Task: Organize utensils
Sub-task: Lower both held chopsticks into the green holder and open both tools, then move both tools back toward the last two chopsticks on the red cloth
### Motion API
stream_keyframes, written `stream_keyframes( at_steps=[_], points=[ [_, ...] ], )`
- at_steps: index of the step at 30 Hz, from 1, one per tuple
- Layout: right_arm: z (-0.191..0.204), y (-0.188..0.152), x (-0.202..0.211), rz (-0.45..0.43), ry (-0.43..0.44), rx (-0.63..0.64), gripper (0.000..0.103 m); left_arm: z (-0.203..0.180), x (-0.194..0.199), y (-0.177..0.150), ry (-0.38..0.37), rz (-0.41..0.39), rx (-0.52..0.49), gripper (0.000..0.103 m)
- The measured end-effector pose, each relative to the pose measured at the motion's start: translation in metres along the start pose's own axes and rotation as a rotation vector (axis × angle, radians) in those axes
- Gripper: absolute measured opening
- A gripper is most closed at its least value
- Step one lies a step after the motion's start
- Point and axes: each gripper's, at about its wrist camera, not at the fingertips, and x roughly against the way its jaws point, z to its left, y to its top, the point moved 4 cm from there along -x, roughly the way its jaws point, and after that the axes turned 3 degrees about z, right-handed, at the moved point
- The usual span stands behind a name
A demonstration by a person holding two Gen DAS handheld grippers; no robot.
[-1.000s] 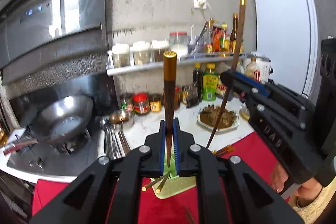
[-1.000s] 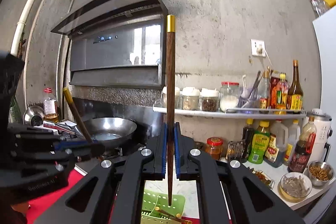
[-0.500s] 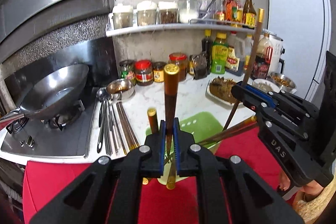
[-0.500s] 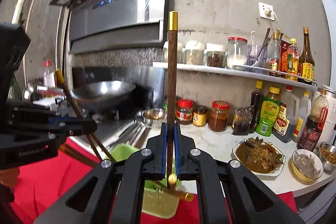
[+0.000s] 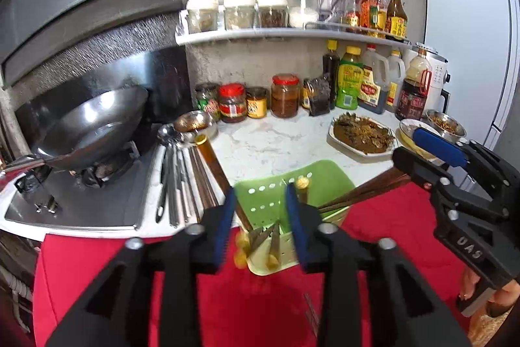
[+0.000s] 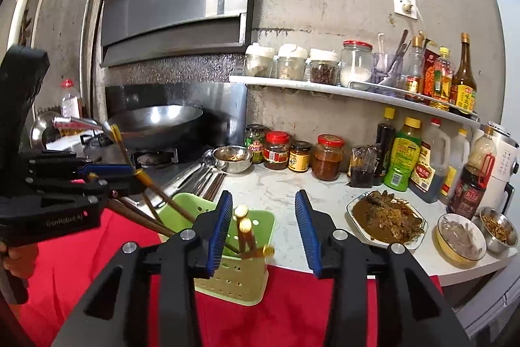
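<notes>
While both grippers' jaws are opening, nothing gripped, dark gold-capped chopsticks are seen leaning in green perforated holder

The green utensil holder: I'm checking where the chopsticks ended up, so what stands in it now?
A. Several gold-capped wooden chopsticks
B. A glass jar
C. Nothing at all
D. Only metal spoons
A: several gold-capped chopsticks lean inside the green holder, while the metal spoons lie on the counter beside the stove and the jars stand by the wall.
</notes>
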Motion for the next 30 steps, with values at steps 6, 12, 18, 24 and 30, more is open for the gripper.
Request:
stream_keyframes(
  at_steps=[6, 12, 18, 24, 30],
  points=[
    [-0.002, 0.003, 0.042, -0.025, -0.035, -0.01, 0.044, -0.004, 0.039, 0.003, 0.005, -0.06, -0.002, 0.047],
    [-0.002, -0.011, 0.089, -0.03, -0.054, -0.026, 0.044, 0.001, 0.092, -0.01, 0.039, -0.105, 0.006, 0.048],
    [0.007, -0.045, 0.138, -0.011, -0.056, -0.03, 0.044, 0.02, 0.134, -0.061, 0.11, -0.099, 0.024, 0.048],
    [0.025, -0.1, 0.161, 0.045, -0.034, -0.057, 0.044, 0.042, 0.152, -0.14, 0.153, -0.037, 0.08, 0.048],
    [0.051, -0.158, 0.162, 0.122, 0.001, -0.088, 0.044, 0.049, 0.152, -0.214, 0.17, 0.015, 0.123, 0.048]
  ],
)
